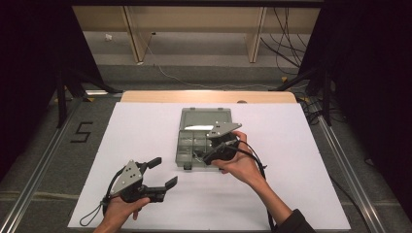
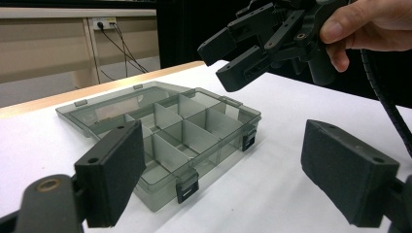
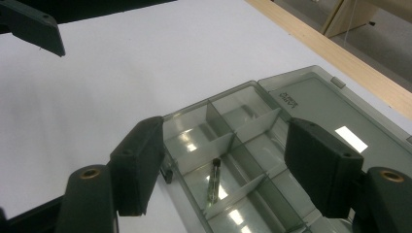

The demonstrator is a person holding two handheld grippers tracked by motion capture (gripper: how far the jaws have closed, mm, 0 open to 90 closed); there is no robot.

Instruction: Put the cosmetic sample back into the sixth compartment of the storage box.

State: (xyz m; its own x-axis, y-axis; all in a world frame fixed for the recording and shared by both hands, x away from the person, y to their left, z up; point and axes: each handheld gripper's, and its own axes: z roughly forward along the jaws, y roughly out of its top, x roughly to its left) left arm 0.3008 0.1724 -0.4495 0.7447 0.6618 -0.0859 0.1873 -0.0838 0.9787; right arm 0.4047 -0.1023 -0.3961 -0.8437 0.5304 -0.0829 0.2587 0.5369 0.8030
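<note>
A: Hovering the right gripper over the open organizer box, fingers spread, nothing pinched. The box sits mid-tabletop with its lid folded flat on the far side.

B: What's in it?

A: One small pin, thin, dark cap on one end, lying flat in a compartment near the front wall. The right gripper view has it straight between my fingers. The other compartments look bare from here.

B: Left side?

A: Left gripper is parked near the front-left of the tabletop, well apart from the box, fingers also spread, holding nothing. It's pointed at the box.

B: Plan for the pick?

A: My read: the step is grabbing that pin. The compartment is narrow and the dividers are close, so the fingers need to go in aligned with the long axis of the cell, not across it. Drop straight down, close across the pin's thin side, near its middle.

B: Risk?

A: The box is light-looking plastic. If a finger tip catches a divider or the front wall, the whole box probably slides. The pin may also roll when touched. I'd come down slowly, keep the tips off the walls, and close gently. If the box shifts, the left gripper could brace its near corner by the latch.

B: Clearance check?

A: Can't tell how deep the tips sit against the rim from these angles. In the left gripper view the right gripper looks above the box, not in it yet.
</note>
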